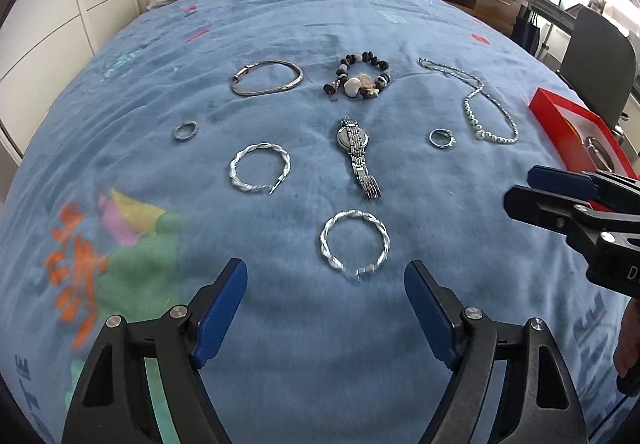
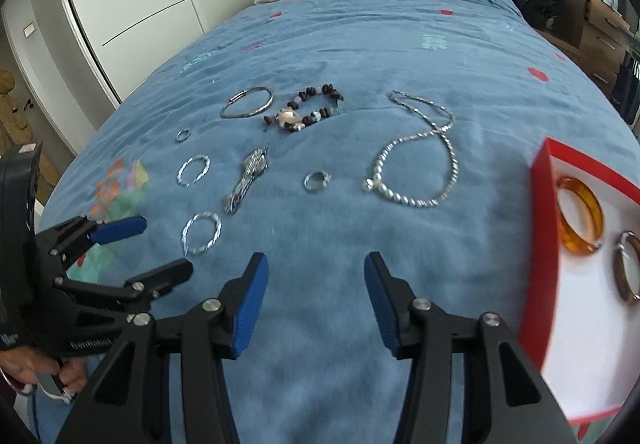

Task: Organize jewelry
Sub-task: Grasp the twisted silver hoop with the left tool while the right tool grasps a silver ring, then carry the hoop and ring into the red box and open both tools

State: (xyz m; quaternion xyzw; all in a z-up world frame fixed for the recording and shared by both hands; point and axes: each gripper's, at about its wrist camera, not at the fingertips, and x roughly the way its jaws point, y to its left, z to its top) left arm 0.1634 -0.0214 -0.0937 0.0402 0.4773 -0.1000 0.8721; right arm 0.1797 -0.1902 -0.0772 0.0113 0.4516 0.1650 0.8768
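Left gripper (image 1: 325,282) fingers spread, empty, hovering just short of the nearest twisted silver bangle (image 1: 354,245) flat on the blue bedspread (image 1: 280,324). Right gripper (image 2: 315,274) also spread, holding nothing, over bare fabric beside the red box (image 2: 541,244). Likely step: lift that bangle. Best to straddle one side of its rim and press lightly into the plush so a finger slips under. Box holds an amber bangle (image 2: 579,218) and a metal bangle (image 2: 626,266), apart on white lining.
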